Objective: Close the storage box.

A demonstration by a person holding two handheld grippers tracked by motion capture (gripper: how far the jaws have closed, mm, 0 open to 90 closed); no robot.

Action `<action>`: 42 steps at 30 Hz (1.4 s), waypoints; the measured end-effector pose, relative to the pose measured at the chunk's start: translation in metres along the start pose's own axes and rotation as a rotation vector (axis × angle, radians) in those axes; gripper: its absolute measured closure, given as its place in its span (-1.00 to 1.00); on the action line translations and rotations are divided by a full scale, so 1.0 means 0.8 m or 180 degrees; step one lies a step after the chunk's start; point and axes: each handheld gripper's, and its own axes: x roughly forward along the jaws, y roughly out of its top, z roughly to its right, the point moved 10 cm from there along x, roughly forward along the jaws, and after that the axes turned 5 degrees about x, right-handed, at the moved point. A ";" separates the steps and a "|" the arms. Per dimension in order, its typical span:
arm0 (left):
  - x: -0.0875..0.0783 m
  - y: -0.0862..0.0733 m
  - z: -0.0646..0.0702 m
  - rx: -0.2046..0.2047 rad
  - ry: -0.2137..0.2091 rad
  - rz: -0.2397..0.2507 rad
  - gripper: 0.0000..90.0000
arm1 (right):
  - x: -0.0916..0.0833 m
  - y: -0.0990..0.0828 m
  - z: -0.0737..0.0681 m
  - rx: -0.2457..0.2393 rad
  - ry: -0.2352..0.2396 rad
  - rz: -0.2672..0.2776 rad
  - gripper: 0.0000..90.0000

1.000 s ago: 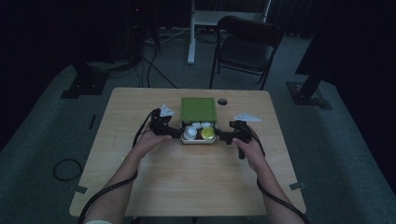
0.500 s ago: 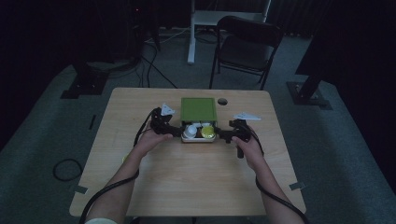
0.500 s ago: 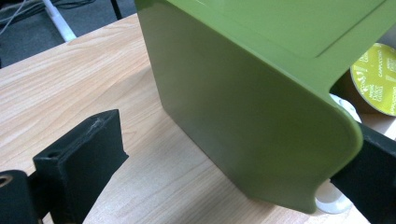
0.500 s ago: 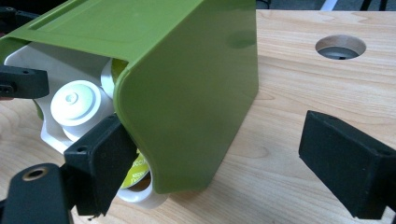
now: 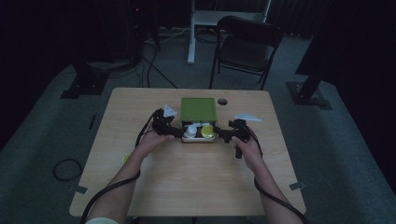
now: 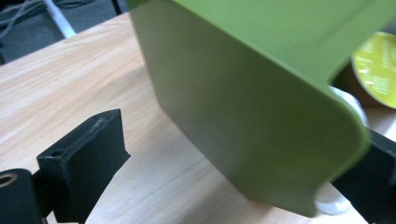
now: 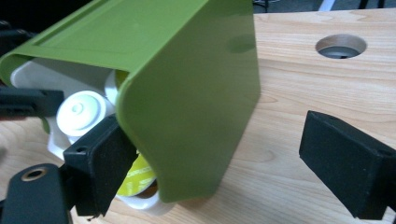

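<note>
Change: Over the last second your two hands have crept a little inward toward the box; little else has moved.
Left tongs: Your left tongs [image 5: 178,133] are spread wide and grip nothing. They straddle the near left corner of the green box [image 5: 198,108], one jaw over bare desk [image 5: 196,177], the other tucked at the drawer front.
Right tongs: Your right tongs [image 5: 222,135] are just as wide and hold nothing. One jaw sits against the box's near right corner by the drawer, the other hangs over the desk.
Drawer: The white drawer [image 5: 198,139] sticks out of the box toward you, about as far as before.
Contents: A white pod [image 5: 190,132] and a yellow pod [image 5: 208,132] lie side by side in the drawer.
Meaning: You look braced on both sides, but the drawer has not really travelled yet, so the slide is still to do.
</note>
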 end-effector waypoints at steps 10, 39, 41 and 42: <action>-0.014 0.005 0.006 -0.0067 0.0006 0.0172 -0.91 | -0.004 -0.007 -0.008 -0.0074 0.0017 0.0009 -0.76; -0.065 -0.007 0.033 -0.0134 -0.0115 0.0261 -0.91 | -0.037 -0.026 -0.003 -0.0148 -0.0131 0.0028 -0.76; -0.068 -0.011 0.033 -0.0130 -0.0101 0.0249 -0.91 | -0.039 -0.028 -0.001 -0.0157 -0.0145 0.0028 -0.76; -0.068 -0.012 0.033 -0.0137 -0.0096 0.0255 -0.91 | -0.041 -0.030 0.001 -0.0167 -0.0150 0.0023 -0.76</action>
